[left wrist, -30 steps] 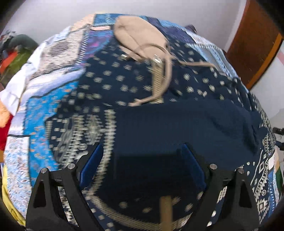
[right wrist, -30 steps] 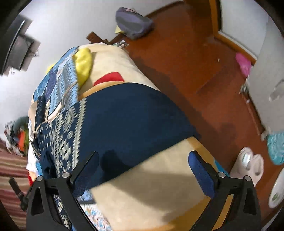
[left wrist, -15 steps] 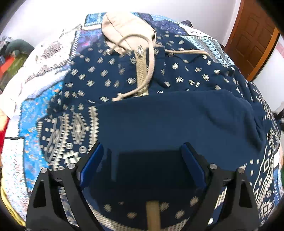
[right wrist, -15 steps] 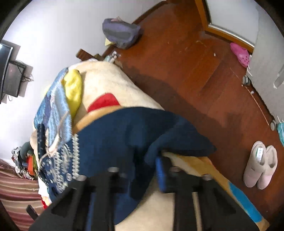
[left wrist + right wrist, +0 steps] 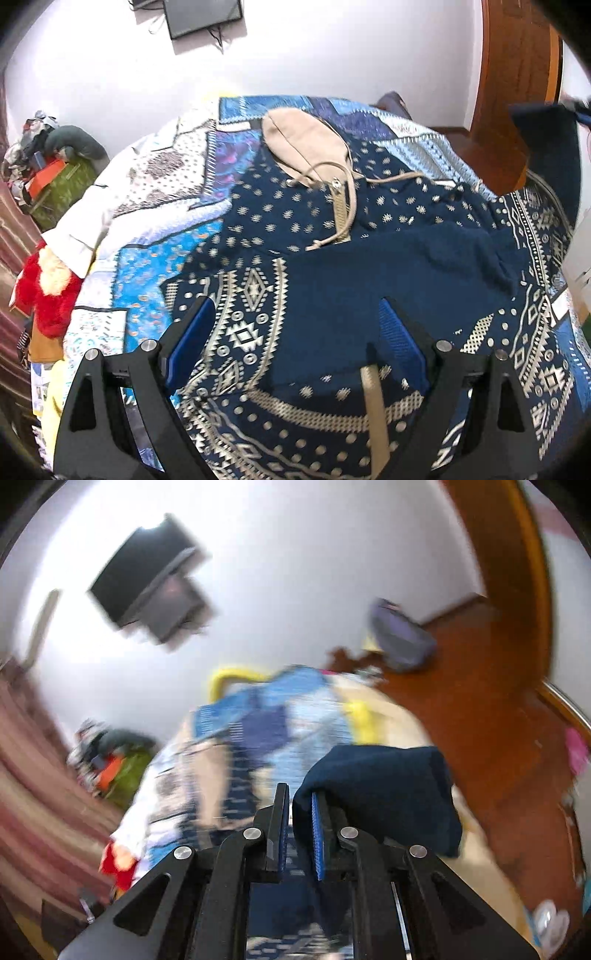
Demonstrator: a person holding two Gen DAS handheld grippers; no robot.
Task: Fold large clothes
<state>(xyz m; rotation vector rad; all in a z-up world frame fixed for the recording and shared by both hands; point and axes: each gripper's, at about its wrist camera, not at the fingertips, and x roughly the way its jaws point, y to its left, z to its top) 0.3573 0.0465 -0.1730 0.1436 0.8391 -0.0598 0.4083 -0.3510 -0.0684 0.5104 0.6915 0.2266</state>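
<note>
Left gripper (image 5: 295, 343) jaws wide apart, hovering low centre over navy patterned hoodie (image 5: 369, 229) spread on bed. Right gripper (image 5: 299, 812) jaws nearly closed, pinching navy fabric, lifted mid-frame.

Matt knitted-cloth hoodie (image 5: 388, 280), glossy wooden floor (image 5: 491, 716)

left gripper (image 5: 295, 339) fingers spread wide, right gripper (image 5: 299, 834) fingers pinched nearly together, raised

left wrist view close above the patterned hoodie (image 5: 332, 229), facing 12 o'clock toward the wall TV (image 5: 202, 16), right wrist view blurred, tilted, sharing that TV (image 5: 147, 579)
</note>
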